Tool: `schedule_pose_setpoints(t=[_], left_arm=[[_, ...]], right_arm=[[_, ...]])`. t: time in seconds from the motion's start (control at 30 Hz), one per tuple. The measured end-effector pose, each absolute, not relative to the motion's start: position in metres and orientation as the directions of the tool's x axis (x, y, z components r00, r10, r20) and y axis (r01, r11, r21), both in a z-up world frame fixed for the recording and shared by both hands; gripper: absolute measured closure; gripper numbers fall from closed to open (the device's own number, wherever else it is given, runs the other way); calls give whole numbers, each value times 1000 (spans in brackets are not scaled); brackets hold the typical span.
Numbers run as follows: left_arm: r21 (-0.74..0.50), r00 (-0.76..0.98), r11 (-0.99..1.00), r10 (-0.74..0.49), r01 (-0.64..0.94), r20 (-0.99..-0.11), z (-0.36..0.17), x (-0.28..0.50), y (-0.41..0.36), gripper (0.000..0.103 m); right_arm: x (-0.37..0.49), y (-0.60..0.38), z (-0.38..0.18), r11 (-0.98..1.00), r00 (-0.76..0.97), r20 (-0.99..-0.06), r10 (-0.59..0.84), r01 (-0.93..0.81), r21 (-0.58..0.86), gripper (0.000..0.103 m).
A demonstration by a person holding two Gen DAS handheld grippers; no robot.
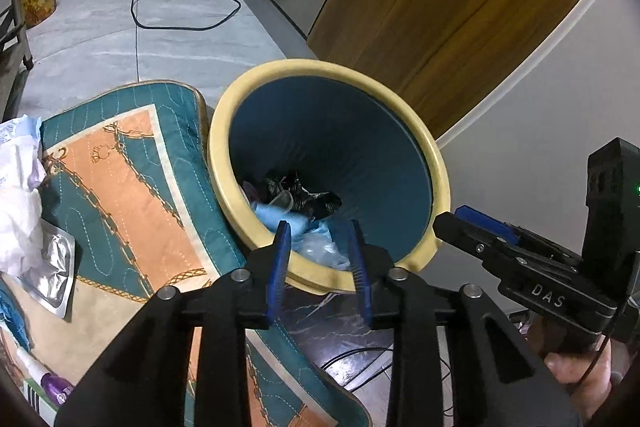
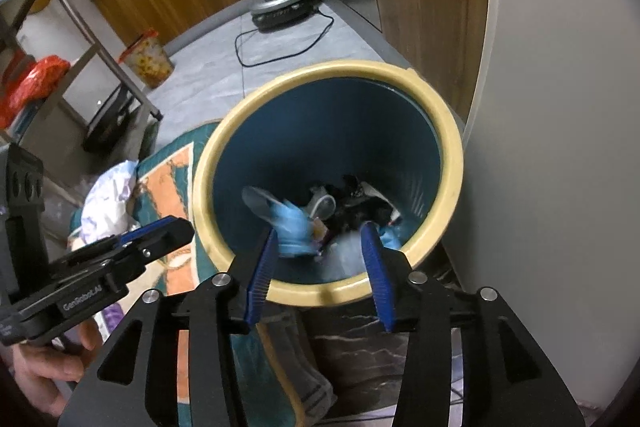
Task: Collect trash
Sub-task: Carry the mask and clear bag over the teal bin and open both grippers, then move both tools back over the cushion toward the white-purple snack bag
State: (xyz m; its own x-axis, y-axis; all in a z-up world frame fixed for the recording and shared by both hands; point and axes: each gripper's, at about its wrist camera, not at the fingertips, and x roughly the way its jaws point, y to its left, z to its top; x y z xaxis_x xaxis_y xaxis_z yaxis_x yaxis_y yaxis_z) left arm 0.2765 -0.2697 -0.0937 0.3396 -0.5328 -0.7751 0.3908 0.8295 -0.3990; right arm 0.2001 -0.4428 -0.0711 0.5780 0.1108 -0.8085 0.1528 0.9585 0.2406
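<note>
**A:** Just ahead of both grippers stands the bin (image 2: 448, 131), cream rim, dark blue inside; the left gripper (image 1: 320, 259) hangs over its near rim with its fingers apart and nothing between them; the right gripper (image 2: 324, 267) does the same, spread wide and empty.

**B:** And the trash?

**A:** Some lies at the bottom of the bin, beyond the fingertips: a blue glove (image 2: 290, 223), black plastic (image 1: 308, 195), a clear film (image 1: 320, 247) nearest the rim; more is still out, well to the left of the left gripper on the quilted mat (image 1: 132, 179): crumpled white paper (image 1: 18, 203) and a silver foil pack (image 1: 54, 273) just beside it.

**B:** What could go wrong from here?

**A:** As I judge it, the bin looks light and sits partly against the edge of the mat; a finger catching the near rim on the way back could tip it and spill what is collected; the two grippers are also near each other, so swinging left together might knock them.

**B:** And the pick itself?

**A:** The foil pack lies flat, so the fingers may slide over it or pinch the mat instead; the paper is loose and may shed a piece on the way across; a dark cable (image 1: 360, 357) on the floor below the grippers could snag too.
</note>
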Motion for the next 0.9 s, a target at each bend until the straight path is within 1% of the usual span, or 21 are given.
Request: schedule_pose_setpoints(t=[0.03,0.1,0.2,0.27,0.37,0.63,0.9], left_arm=[[-402,342,828,-536,391,-772,-92,274,-268,68],[-400,359,828,-539,394,-762,-86,271,-261,58],[-393,377,830,-537,396,-755,-80,268,-251,51],[-387,391,834,-533,393,-750,-75,268,-240,50],[-378,418,847,-518,374,-746,-69,267,-220,44],[-383,494,875,-483,295,-723,-53,266,-144,44],[-344,559,917,-396,202,-728,-52,268,-67,44]], right_arm=[[199,-443,-70,958,581,-806,112,152,243,53],[199,-442,-69,957,588,-801,115,151,248,51],[200,-438,-66,955,595,-794,122,147,257,49],[201,-435,-65,956,595,-793,126,139,257,48],[204,-424,-63,960,598,-790,136,117,254,46],[217,-391,-58,965,595,-786,167,66,254,46],[233,-332,-57,973,571,-795,206,-37,226,45]])
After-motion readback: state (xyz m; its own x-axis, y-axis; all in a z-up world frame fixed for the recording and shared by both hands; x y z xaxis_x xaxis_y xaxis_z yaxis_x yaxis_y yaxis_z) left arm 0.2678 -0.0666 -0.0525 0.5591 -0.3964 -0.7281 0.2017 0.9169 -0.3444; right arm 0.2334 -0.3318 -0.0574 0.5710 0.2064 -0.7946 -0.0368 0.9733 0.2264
